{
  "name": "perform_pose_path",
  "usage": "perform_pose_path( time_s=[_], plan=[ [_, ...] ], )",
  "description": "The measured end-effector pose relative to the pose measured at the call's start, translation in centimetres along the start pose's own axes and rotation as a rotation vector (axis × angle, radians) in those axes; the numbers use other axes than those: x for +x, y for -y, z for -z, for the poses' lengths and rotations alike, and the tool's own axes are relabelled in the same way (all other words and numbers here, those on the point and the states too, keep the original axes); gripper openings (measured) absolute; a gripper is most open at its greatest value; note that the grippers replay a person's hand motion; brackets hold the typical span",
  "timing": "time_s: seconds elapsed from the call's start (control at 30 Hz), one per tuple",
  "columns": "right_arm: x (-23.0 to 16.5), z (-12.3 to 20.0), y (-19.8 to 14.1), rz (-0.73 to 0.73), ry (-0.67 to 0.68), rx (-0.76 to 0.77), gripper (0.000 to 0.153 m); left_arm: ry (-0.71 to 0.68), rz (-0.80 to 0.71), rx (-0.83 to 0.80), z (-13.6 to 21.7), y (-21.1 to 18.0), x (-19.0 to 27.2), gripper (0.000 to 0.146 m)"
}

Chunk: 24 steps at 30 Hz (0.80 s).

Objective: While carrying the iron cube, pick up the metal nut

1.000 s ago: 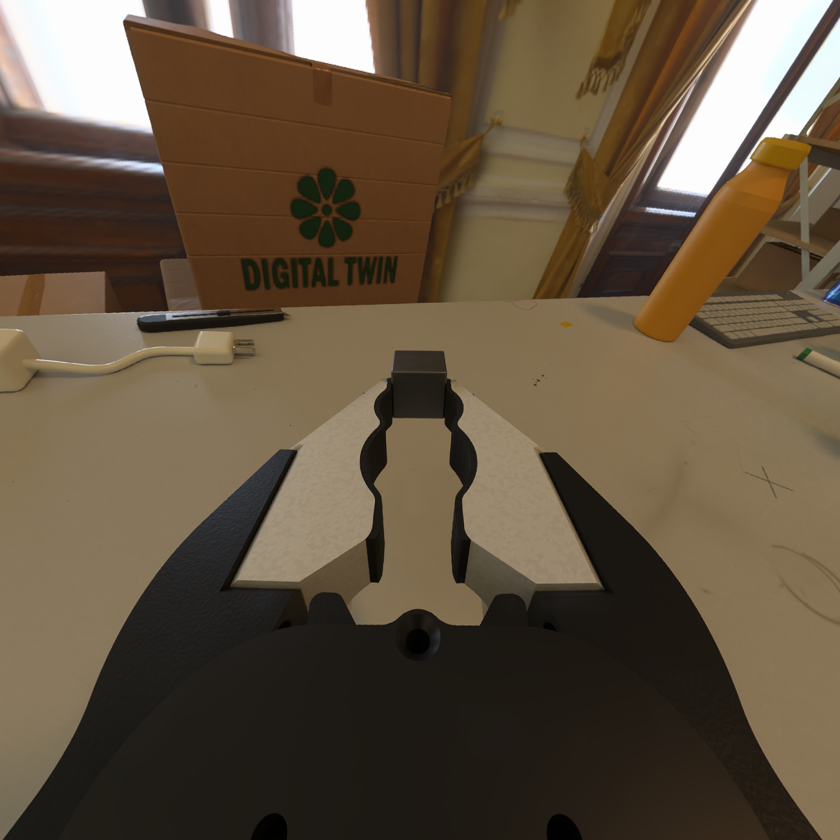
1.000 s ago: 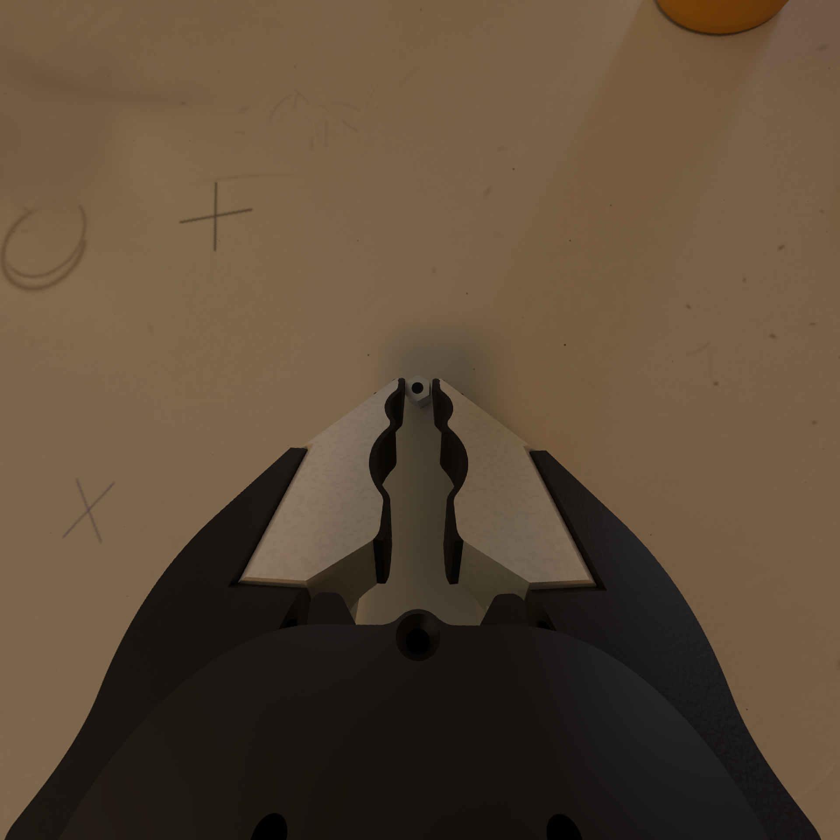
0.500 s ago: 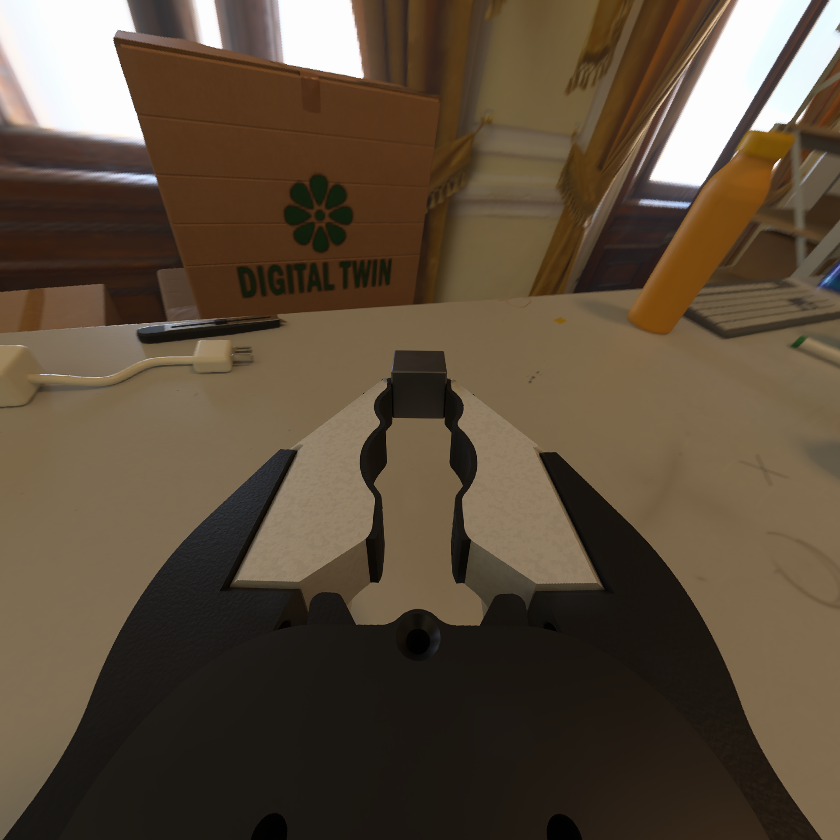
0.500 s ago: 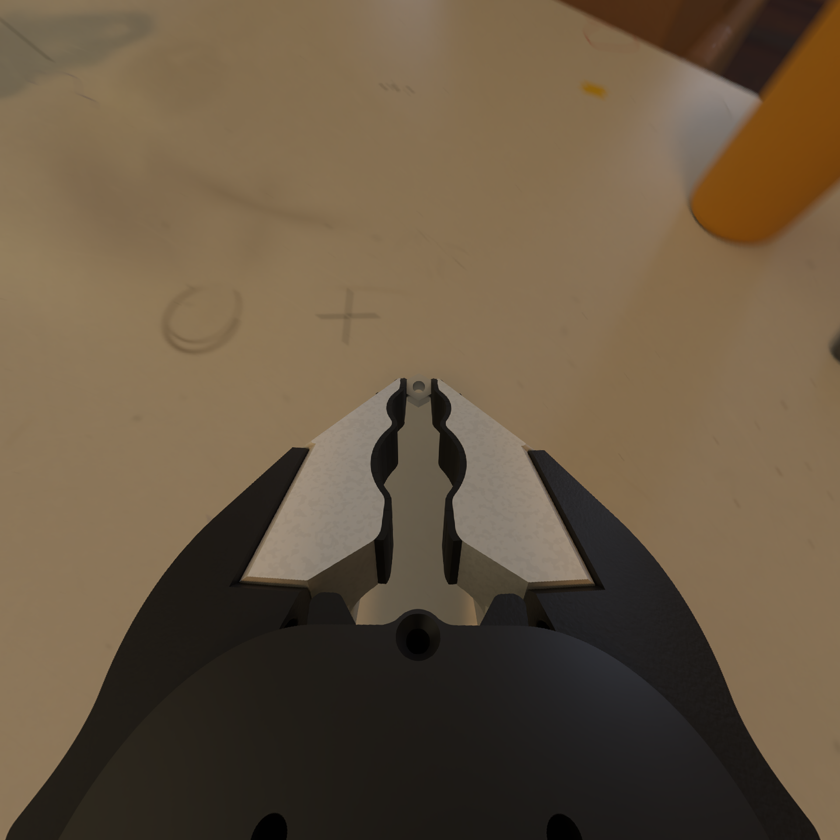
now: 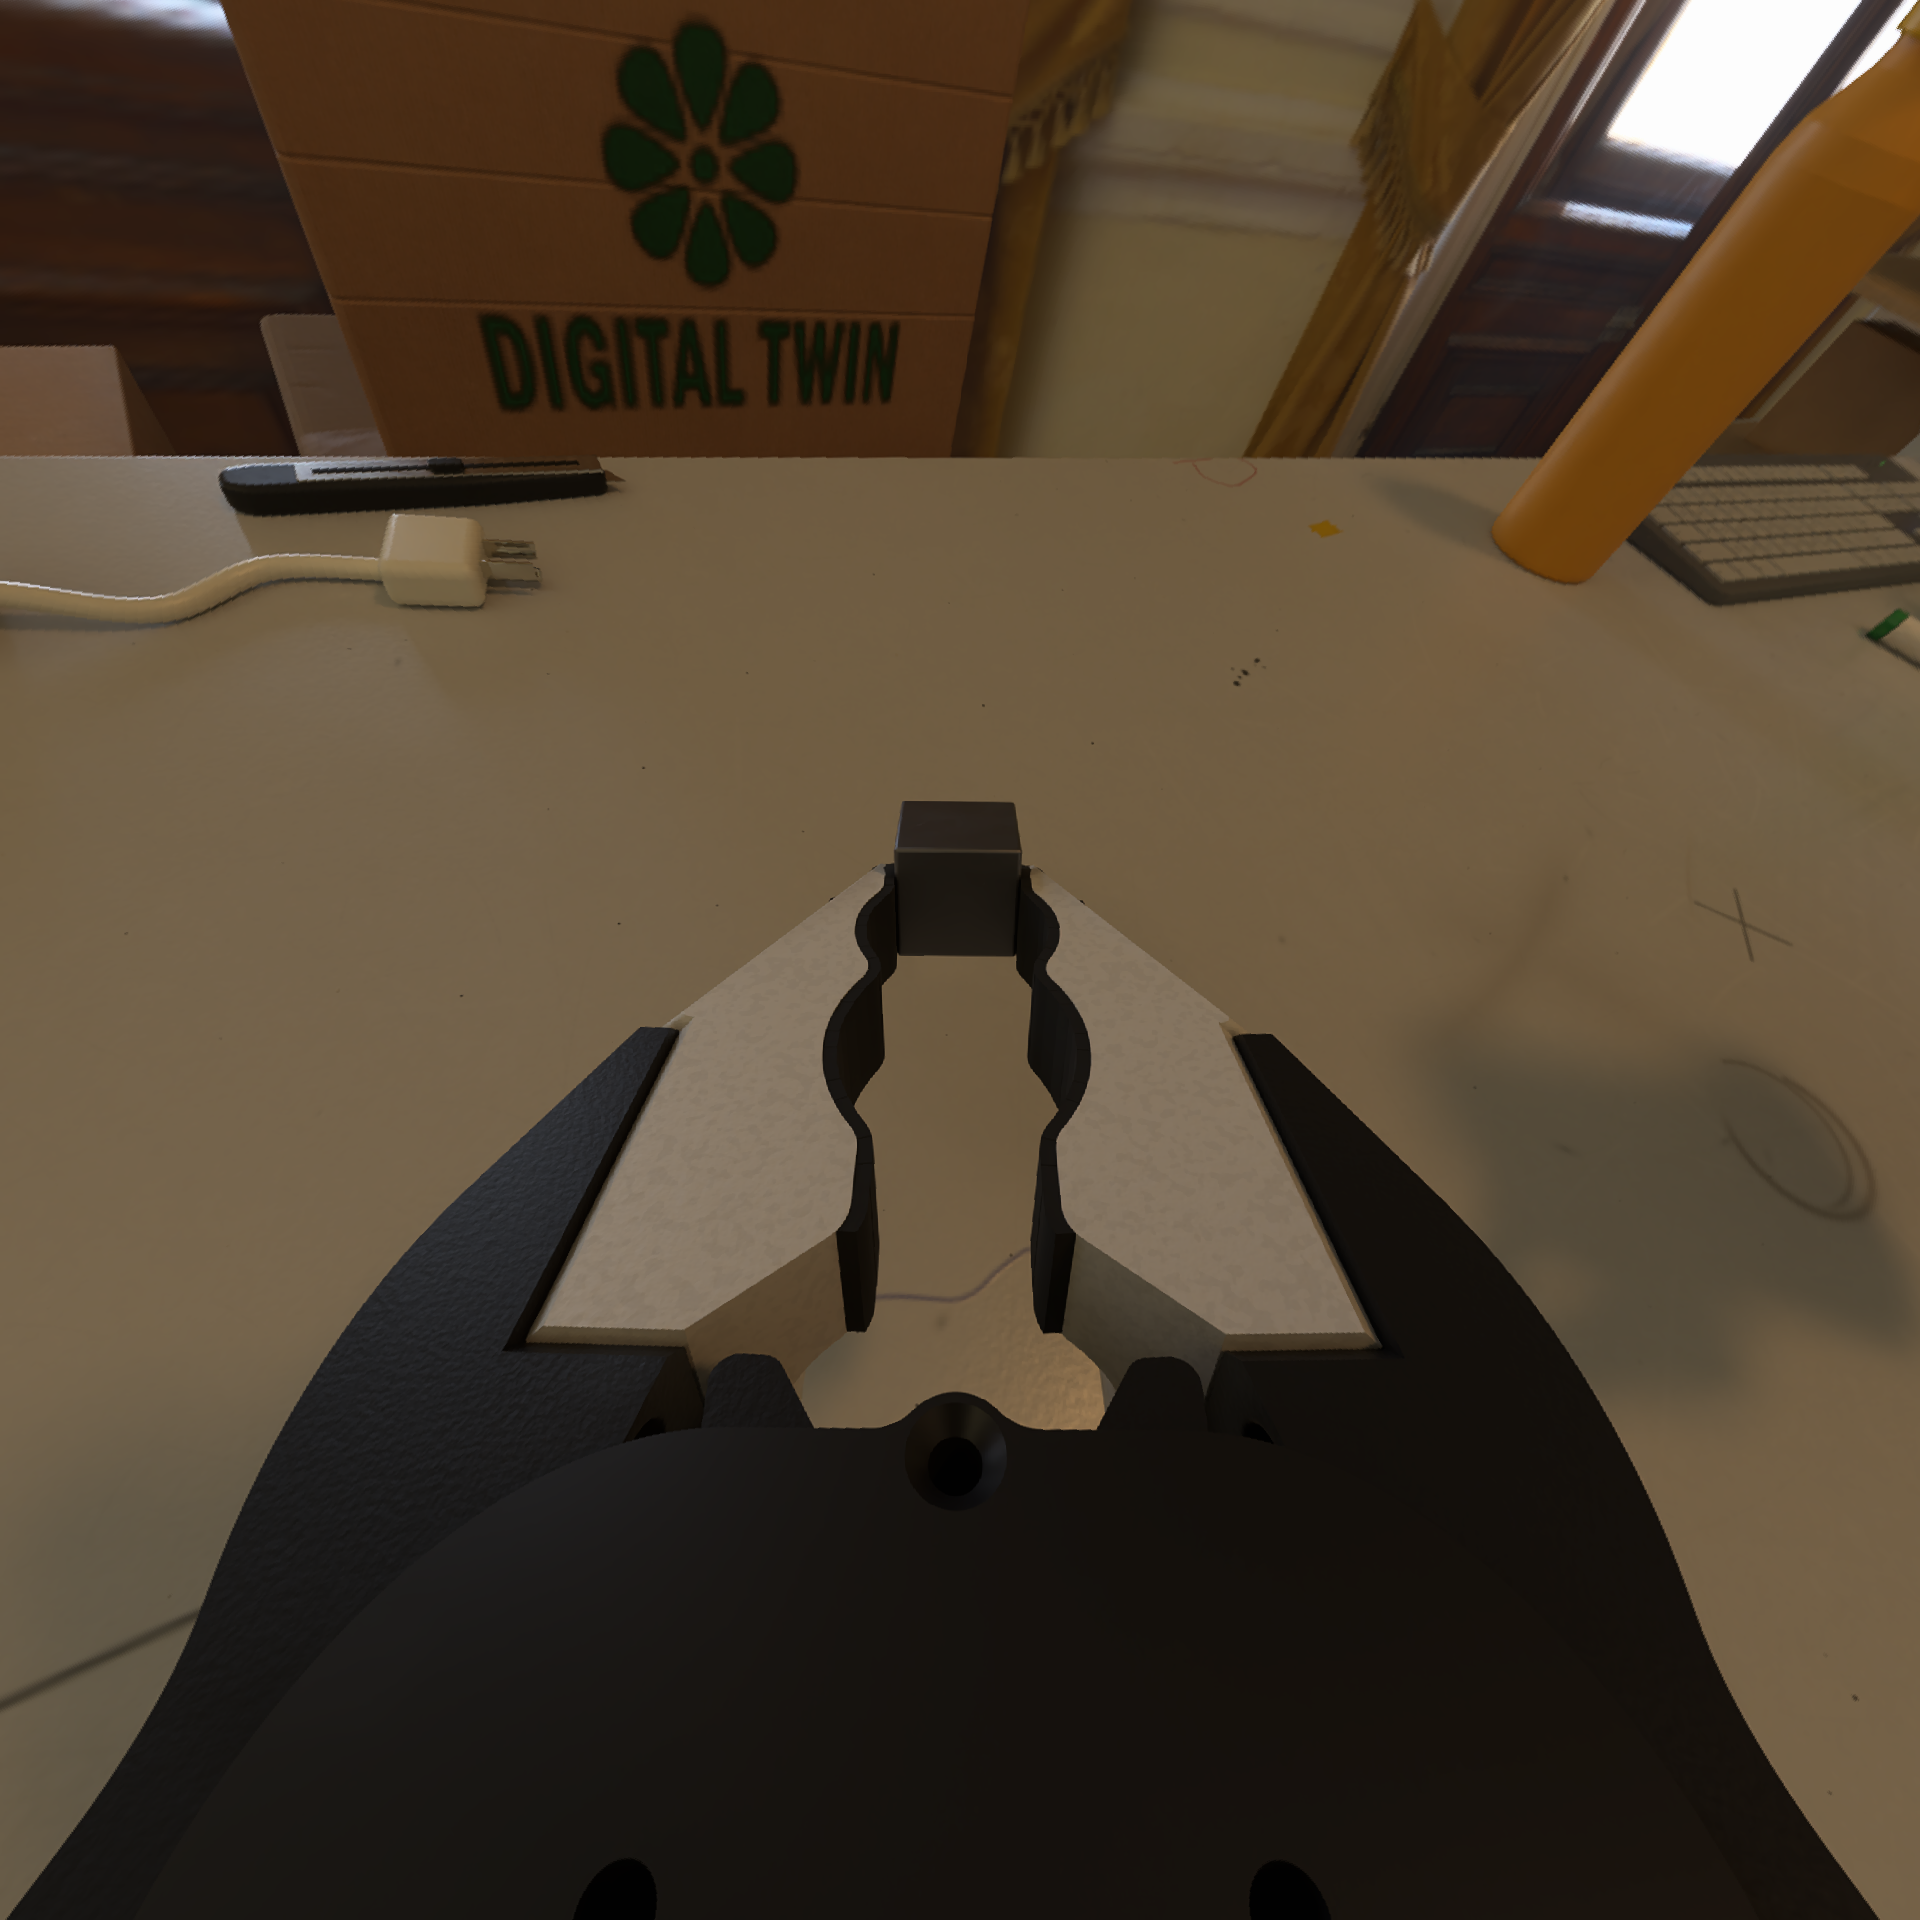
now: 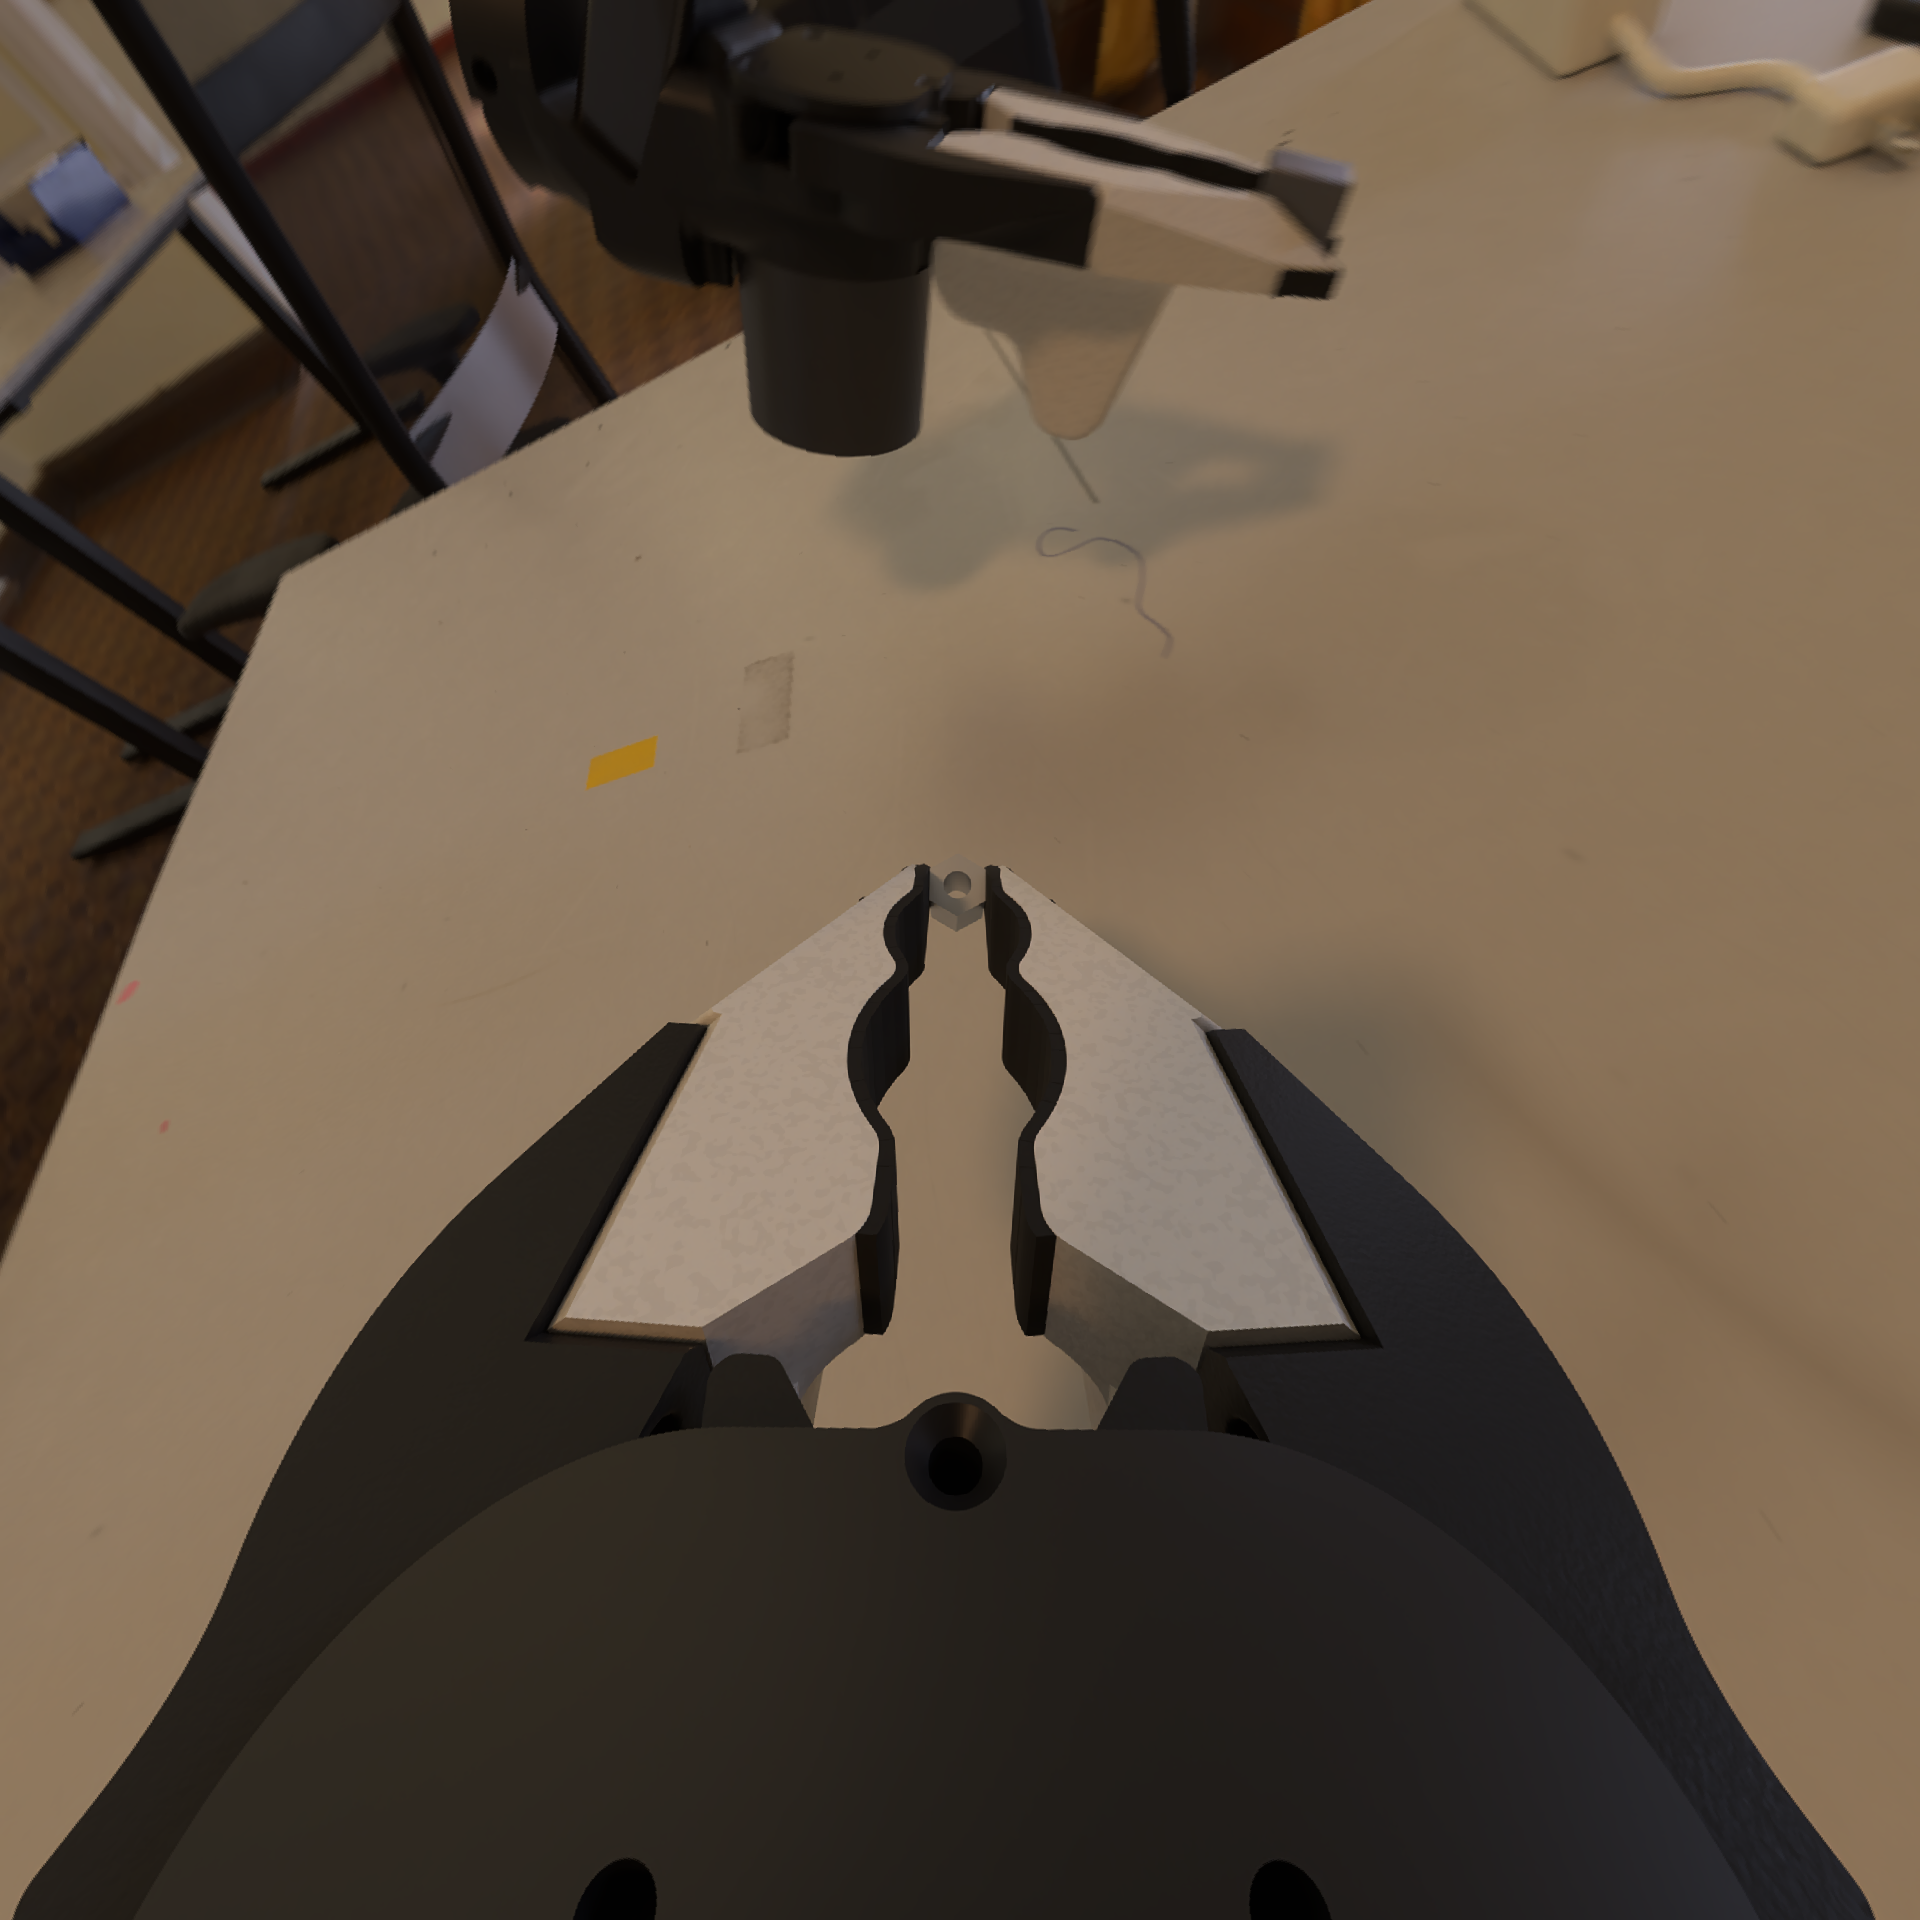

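Now the left gripper (image 5: 956, 883) clamps the iron cube (image 5: 955, 881) at its tips, right gripper (image 6: 954, 896) pinching the metal nut (image 6: 955, 896) (apparently off the table (image 6: 1455, 831)).

matt dark metal iron cube (image 5: 954, 878), pale smooth metal nut (image 6: 957, 898), matt beige table (image 5: 1039, 665)

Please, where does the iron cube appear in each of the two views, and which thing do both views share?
Left wrist view: the iron cube sits at picture centre, clamped between the left tongs' tips.
Right wrist view: it shows small at the upper right, at the tips of the far tongs.
Shared landmark: the white plug with its cable on the table, top right corner here.
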State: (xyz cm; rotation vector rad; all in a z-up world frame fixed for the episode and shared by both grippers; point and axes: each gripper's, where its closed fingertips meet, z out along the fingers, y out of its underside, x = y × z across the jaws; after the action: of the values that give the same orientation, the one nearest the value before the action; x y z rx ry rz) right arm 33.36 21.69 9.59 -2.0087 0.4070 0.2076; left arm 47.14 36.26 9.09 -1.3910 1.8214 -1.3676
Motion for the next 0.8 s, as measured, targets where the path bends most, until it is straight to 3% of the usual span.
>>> perform_pose_path(
  time_s=[0.13,0.23,0.47,0.63,0.8],
  plan=[
    [-1.2,-4.6,-0.2,0.103,-0.009,-0.07,0.01,-0.041,0.08,0.02,0.2,0.2,0.1,0.022],
    [-1.0,-5.4,-0.9,0.155,-0.03,-0.095,0.01,-0.07,0.14,0.023,0.3,0.3,0.1,0.022],
    [1.3,-2.8,-1.9,0.083,-0.083,-0.042,0.01,-0.072,0.137,0.009,0.1,0.0,0.3,0.022],
    [3.7,0.0,-5.8,0.091,-0.22,-0.188,0.01,-0.077,0.141,0.0,0.0,-0.2,0.3,0.022],
    [3.5,0.8,-8.0,0.091,-0.247,-0.247,0.01,-0.077,0.129,-0.011,-0.1,-0.3,0.5,0.022]
  ],
)
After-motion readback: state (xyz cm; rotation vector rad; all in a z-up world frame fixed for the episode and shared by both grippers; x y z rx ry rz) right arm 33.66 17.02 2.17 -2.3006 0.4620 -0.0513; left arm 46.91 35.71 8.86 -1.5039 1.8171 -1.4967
